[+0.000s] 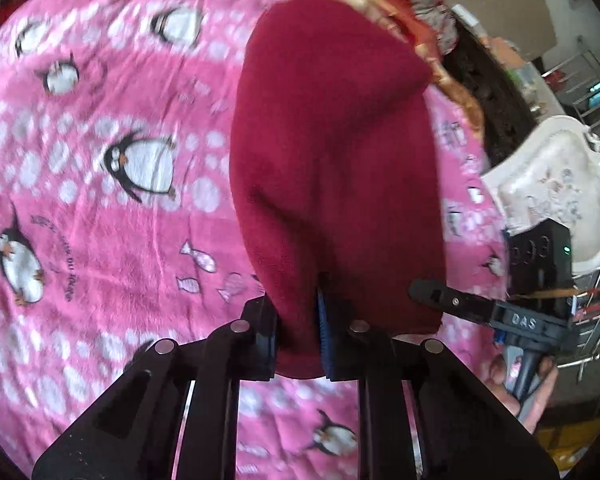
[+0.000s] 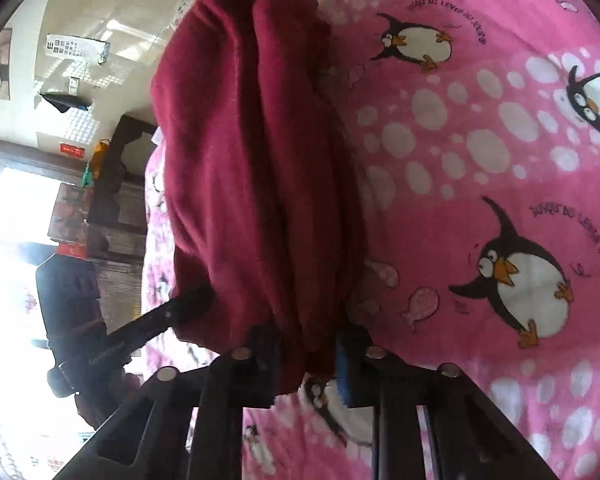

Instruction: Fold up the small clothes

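Observation:
A dark red fleece garment point(image 1: 332, 152) stretches away from me over a pink penguin-print blanket point(image 1: 100, 208). In the left wrist view my left gripper point(image 1: 298, 336) is shut on the garment's near edge, with the cloth pinched between its pads. A finger point(image 1: 452, 300) of the right gripper reaches the same edge further right, with a hand below it. In the right wrist view the garment point(image 2: 252, 168) is bunched in lengthwise folds, and my right gripper point(image 2: 306, 364) is shut on its near end. A finger point(image 2: 160, 320) of the left gripper meets the cloth at the left.
The blanket point(image 2: 480, 160) fills most of both views. Orange and patterned cloths point(image 1: 384, 4) are piled at its far end. A white ornate chair back point(image 1: 552, 200) and a metal rack point(image 1: 592, 92) stand to the right. Dark wooden furniture point(image 2: 116, 184) stands beyond the bed's left side.

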### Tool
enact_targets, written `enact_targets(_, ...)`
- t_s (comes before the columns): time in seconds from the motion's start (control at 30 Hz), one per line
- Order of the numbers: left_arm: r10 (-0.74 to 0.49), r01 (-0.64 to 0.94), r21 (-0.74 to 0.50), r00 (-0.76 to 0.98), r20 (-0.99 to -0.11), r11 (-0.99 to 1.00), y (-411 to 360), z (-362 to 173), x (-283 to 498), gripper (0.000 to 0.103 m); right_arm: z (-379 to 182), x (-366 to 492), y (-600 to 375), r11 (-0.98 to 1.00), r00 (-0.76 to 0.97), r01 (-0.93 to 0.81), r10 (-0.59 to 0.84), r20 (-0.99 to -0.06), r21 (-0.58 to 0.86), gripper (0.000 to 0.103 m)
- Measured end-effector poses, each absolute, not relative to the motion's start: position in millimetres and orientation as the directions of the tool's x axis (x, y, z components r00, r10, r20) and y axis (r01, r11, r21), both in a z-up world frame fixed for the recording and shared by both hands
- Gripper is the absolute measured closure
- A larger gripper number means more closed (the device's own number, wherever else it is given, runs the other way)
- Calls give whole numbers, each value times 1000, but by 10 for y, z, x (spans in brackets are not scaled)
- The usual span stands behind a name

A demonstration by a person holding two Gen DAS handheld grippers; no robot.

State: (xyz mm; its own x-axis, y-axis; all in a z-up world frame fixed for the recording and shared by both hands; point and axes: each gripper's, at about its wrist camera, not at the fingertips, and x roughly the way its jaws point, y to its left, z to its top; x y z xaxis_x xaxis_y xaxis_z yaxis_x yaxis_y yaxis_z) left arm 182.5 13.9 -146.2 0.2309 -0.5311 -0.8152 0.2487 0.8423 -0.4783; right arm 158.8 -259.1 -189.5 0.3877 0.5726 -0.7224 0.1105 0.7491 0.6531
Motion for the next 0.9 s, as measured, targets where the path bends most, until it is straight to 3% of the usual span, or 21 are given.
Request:
enact_targets(0.13,-406,284,-333,253,-878,899,-62,-1626,1756,88,-2001,1538,-2630,761,372,119,561,-739,638,85)
enact_targets(0.27,-371,298,-285,293,-881,911,-117,-1709,1735,85,-2050,1509,-2625,756,402,122,554,-729,643,81)
enact_targets(0.37,-317,332,-200,350,-882,922,-187,-1533,1534,83,-1895,1345,-2637,796,438,120,494,-751,594,66)
enact_targets(0.4,-289,339,-163,364,-886,927,-212,-1493,1477,83,-1822,1282,-2632,810,450,121,470,-759,574,52)
enact_targets(0.43,-265,342,-134,374,-889,930,-227,-1436,1403,82,-1734,1215,-2600,821,470,120,449,-760,559,46)
enact_targets(0.6,-235,358,-76,425,-874,931,-193,-1019,962,81,-1175,816,-2459,910,570,146,243,-785,388,34)
enact_targets(0.67,-227,360,-54,458,-860,931,-235,-856,774,72,-970,631,-2410,930,596,150,186,-781,337,32)
enact_targets(0.73,-228,361,-38,499,-836,932,-202,-655,556,50,-776,445,-2389,933,621,165,153,-768,319,28)
enact_targets(0.8,-228,361,-22,537,-812,932,-206,-503,397,41,-619,264,-2334,928,648,180,138,-749,327,23)
enact_targets(0.9,-232,377,-2,566,-791,926,-191,-290,192,40,-442,3,-2288,929,674,197,103,-731,312,21)
